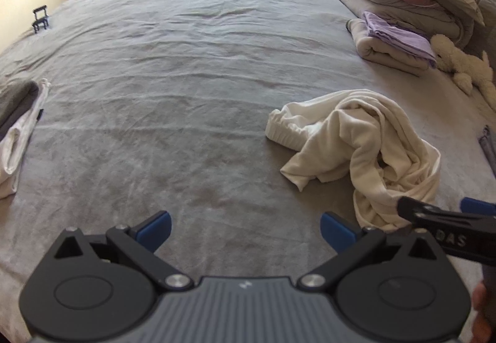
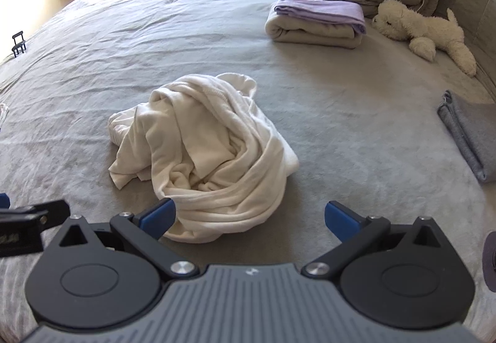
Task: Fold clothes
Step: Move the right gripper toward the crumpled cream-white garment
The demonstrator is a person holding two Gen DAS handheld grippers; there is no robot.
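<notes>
A crumpled white garment [image 2: 204, 157] lies on the bed [image 2: 356, 132]. Left claw [image 1: 246, 230] and right claw [image 2: 249, 220] both gape wide, holding nothing.

Your left gripper [image 1: 245, 228] is held low and level, its two blue-padded fingers [image 1: 156, 230] spread wide with nothing between them. Your right gripper [image 2: 249, 219] sits just to the right of it at about the same height, jaws likewise spread wide and holding nothing. Each shows at the edge of the other's view. A bit of your hand [image 1: 483, 312] shows at the near right.
</notes>
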